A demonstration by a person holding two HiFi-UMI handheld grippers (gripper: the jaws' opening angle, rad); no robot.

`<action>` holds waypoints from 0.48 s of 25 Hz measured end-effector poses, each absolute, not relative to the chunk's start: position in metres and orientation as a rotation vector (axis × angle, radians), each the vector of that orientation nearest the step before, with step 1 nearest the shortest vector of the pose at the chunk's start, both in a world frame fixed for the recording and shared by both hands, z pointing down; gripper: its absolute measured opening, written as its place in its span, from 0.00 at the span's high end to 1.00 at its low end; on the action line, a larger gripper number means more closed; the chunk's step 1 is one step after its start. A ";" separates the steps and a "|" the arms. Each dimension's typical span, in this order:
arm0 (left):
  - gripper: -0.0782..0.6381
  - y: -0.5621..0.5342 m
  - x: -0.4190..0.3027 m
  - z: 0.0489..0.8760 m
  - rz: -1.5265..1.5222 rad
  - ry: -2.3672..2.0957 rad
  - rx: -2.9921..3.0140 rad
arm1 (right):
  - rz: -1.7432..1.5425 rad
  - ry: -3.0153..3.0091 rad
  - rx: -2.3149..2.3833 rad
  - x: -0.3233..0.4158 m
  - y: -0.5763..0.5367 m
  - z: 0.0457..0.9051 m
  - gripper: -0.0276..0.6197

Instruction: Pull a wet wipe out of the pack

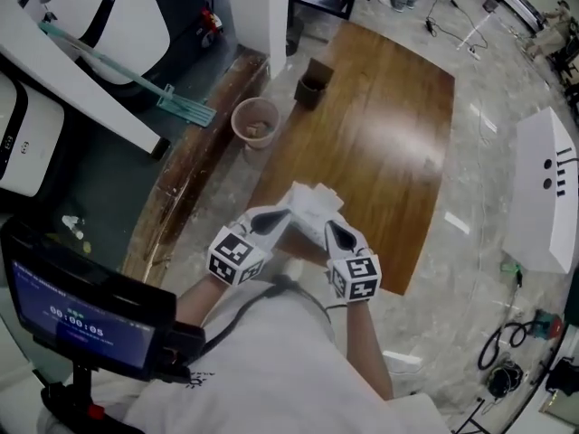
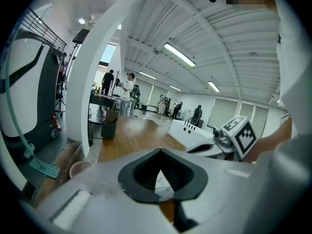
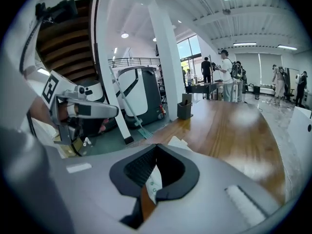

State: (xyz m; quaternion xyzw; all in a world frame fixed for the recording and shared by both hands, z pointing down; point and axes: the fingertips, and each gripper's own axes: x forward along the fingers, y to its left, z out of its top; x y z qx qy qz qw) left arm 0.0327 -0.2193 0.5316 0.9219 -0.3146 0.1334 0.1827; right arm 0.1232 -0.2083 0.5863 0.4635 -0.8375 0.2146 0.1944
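Left gripper (image 1: 282,217) and right gripper (image 1: 333,231), jaws tight on white wipe pack (image 1: 312,202)

The wet wipe pack (image 1: 312,208) is a white, soft, rumpled packet with small green print on its film. It is off the wooden floor panel (image 1: 380,125), above the panel's near edge, and tilted. The left gripper (image 1: 280,218) clamps its left end and the right gripper (image 1: 330,230) clamps its right end. White material stands crumpled at its far side; whether this is a drawn wipe cannot be determined
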 end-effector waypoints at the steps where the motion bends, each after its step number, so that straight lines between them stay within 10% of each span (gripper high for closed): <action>1: 0.89 -0.219 0.032 0.534 0.386 -0.902 2.590 | 0.606 -2.341 1.271 0.123 -0.208 0.593 0.95; 12: 0.89 -0.224 0.038 0.546 0.424 -0.994 2.514 | 0.652 -2.316 1.021 0.102 -0.216 0.654 0.81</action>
